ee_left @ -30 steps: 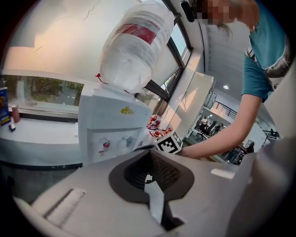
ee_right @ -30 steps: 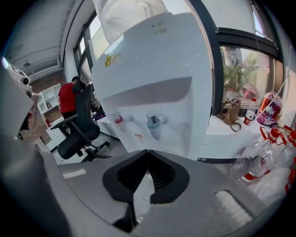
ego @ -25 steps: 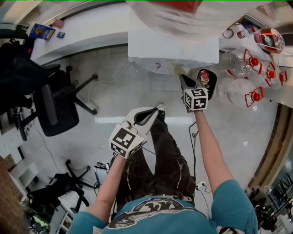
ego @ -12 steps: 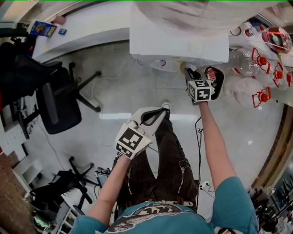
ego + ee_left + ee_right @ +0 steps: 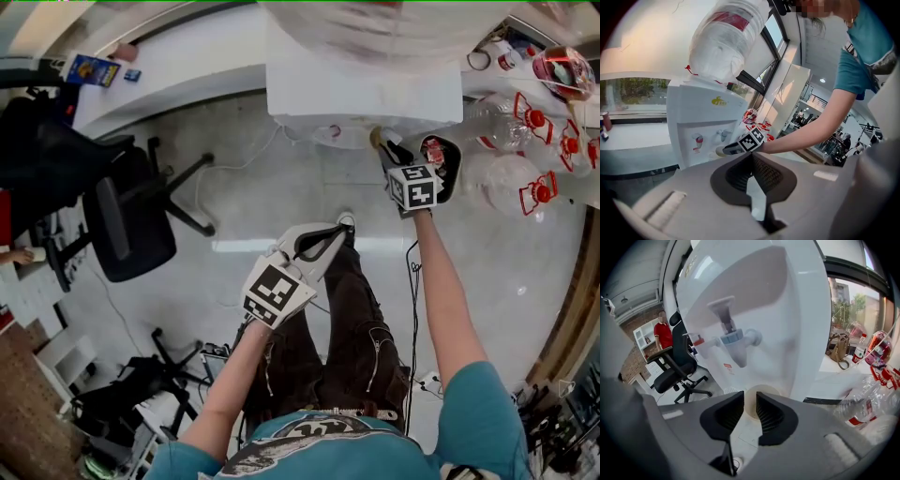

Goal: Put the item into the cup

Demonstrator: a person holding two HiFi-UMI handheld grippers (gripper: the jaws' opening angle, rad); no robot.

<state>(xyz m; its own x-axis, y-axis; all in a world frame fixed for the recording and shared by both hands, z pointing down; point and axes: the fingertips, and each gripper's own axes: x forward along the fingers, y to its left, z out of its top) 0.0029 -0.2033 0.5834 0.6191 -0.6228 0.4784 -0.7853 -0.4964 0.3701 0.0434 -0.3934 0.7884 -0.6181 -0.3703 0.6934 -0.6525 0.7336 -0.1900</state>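
A cream paper cup (image 5: 761,397) stands upright with its near wall between the jaws of my right gripper (image 5: 750,411), which is shut on it. The cup is held just below the blue tap (image 5: 736,338) of the white water dispenser (image 5: 787,310). In the head view the right gripper (image 5: 392,155) reaches to the dispenser's front (image 5: 366,89) with the cup (image 5: 378,139) at its tip. My left gripper (image 5: 339,230) hangs back over the person's legs, shut with nothing in it; its jaws (image 5: 752,164) meet.
A large water bottle (image 5: 729,40) sits upside down on the dispenser. A red tap (image 5: 698,341) is left of the blue one. Several empty bottles with red caps (image 5: 525,122) lie on the right. A black office chair (image 5: 127,225) stands at the left.
The right gripper has carried the cup a little closer in under the dispenser's taps. The left gripper has stayed about where it was.
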